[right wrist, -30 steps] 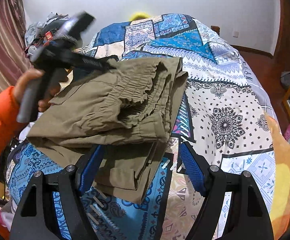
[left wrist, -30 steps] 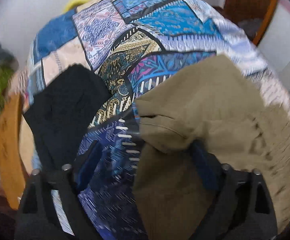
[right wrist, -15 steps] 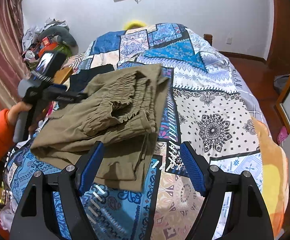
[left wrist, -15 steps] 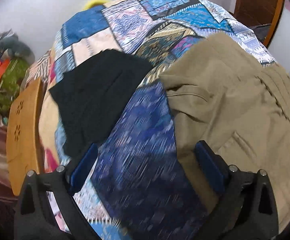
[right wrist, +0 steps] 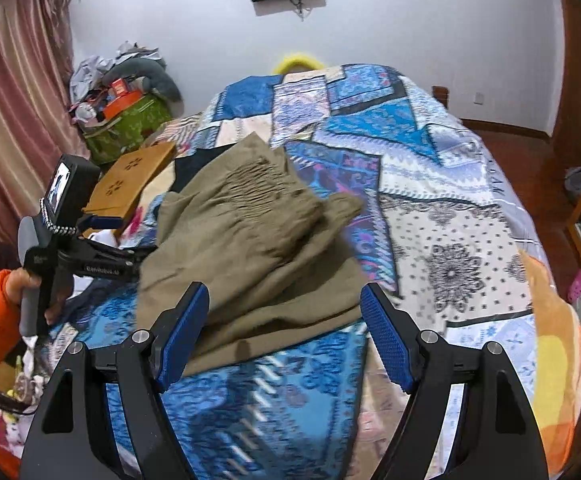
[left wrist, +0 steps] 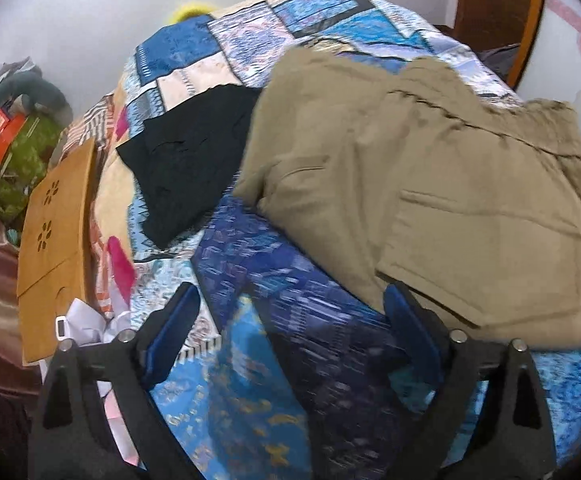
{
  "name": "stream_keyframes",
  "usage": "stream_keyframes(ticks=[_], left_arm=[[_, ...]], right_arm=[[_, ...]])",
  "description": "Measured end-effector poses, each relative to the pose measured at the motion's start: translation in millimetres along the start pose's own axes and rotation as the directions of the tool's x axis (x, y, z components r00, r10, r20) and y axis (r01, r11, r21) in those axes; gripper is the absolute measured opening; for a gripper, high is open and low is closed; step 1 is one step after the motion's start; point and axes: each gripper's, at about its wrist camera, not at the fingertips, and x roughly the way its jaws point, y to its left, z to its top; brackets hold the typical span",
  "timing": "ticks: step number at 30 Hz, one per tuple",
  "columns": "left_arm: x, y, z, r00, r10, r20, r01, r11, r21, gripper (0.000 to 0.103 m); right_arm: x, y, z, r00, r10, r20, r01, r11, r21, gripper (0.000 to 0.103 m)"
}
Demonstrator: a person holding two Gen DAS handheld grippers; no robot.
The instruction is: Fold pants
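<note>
The olive-khaki pants [left wrist: 430, 184] lie folded in a thick stack on the patchwork bedspread [left wrist: 258, 304]; in the right wrist view the pants [right wrist: 250, 248] show their gathered waistband on top. My left gripper [left wrist: 290, 332] is open and empty, just left of and below the stack's near corner. It also shows in the right wrist view [right wrist: 102, 256], held in a hand with an orange sleeve, at the stack's left edge. My right gripper [right wrist: 286, 340] is open and empty, above the stack's near edge.
A folded black garment [left wrist: 190, 160] lies left of the pants. A wooden board [left wrist: 56, 236] leans at the bed's left side, with a green bag and clutter [right wrist: 126, 120] behind it. The bed's right half [right wrist: 450, 220] holds only the bedspread.
Both grippers have drawn back from the pants, which now lie flat on the bed. The left gripper has come off the stack's left edge and moved lower.
</note>
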Motion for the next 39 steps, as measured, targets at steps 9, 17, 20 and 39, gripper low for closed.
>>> stream_keyframes(ticks=[9,17,20,39], left_arm=[[-33,-41,17,0.983,-0.151,0.104,0.147,0.988,0.04,0.09],[-37,-9,48,0.98,-0.063,0.189,0.062,0.998,0.014,0.09],[-11,6,57,0.99,-0.045,0.133,0.046,0.999,-0.002,0.09],[-7,14,59,0.975,-0.171,0.141,0.176,0.984,-0.025,0.077]], right_arm=[[27,2,-9,0.997,-0.041,-0.07,0.039,0.999,-0.03,0.075],[44,-39,-20,0.99,-0.037,-0.136,0.046,0.997,0.061,0.068],[45,-47,-17,0.989,-0.06,-0.137,0.071,0.995,0.075,0.051],[38,-62,-3,0.991,-0.052,-0.121,0.064,0.993,0.098,0.045]])
